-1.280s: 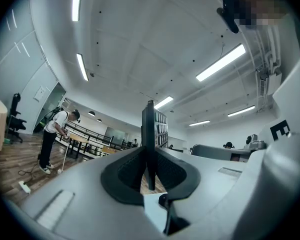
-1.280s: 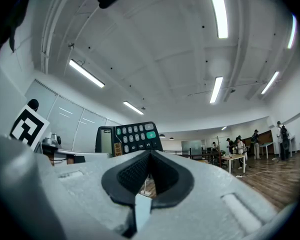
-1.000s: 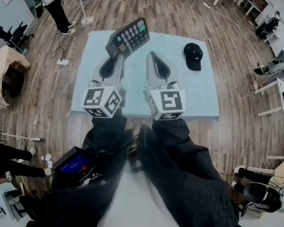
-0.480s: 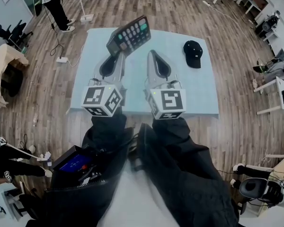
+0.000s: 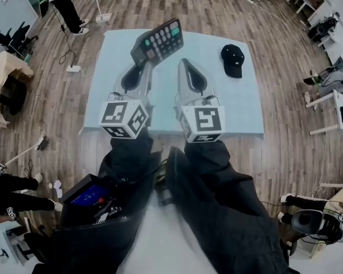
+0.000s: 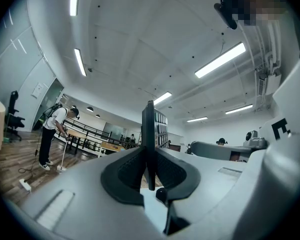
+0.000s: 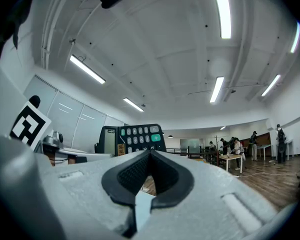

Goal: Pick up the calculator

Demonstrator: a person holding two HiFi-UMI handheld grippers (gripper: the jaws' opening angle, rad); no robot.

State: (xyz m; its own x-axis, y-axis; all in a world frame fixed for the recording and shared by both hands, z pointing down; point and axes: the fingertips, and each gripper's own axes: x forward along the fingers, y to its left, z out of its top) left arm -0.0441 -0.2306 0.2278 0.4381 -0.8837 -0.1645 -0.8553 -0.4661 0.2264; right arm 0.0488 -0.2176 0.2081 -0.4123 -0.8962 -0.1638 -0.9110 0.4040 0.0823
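Blue table point(image 5: 240, 107), calculator point(image 5: 158, 41) in left hand-held gripper point(image 5: 143, 66), open bag point(image 5: 86, 210), contents unclear.

Your head camera looks steeply down on the left gripper point(image 5: 143, 67), right gripper point(image 5: 184, 64) and light-blue table point(image 5: 240, 113), each gripper camera close behind its jaws, facing forward, slightly upward, all three sharing the calculator point(image 5: 158, 41).
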